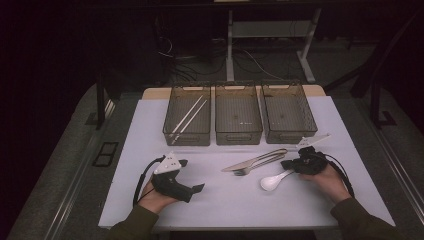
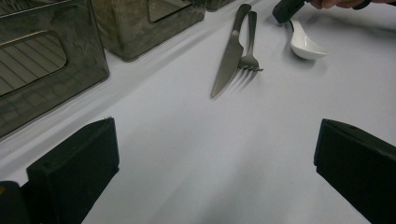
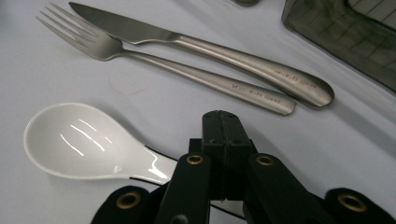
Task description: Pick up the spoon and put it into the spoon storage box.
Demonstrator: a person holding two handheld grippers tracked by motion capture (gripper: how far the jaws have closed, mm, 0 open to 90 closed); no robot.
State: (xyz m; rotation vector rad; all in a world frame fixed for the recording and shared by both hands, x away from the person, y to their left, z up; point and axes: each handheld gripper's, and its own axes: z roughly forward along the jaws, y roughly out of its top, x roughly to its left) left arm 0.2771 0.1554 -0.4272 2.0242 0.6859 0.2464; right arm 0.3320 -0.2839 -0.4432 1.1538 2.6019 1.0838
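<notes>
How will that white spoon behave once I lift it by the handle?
The white spoon looks glossy, probably ceramic: stiff, likely slippery, and liable to chip if dropped. The right hand-held gripper is shut on its handle end, so the heavier bowl may droop or pivot. It lies clear of the fork.

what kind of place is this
Likely a lab or workshop bench set up for cutlery sorting: a white-covered table with three dark mesh bins, a white ceramic spoon, a steel knife and a steel fork, with cables and desk legs behind.

The table (image 1: 225, 200) is viewed from overhead, baskets at 12 o'clock; the knife (image 2: 229, 56) and fork (image 3: 154, 58) are caught close-up by both gripper views.
</notes>
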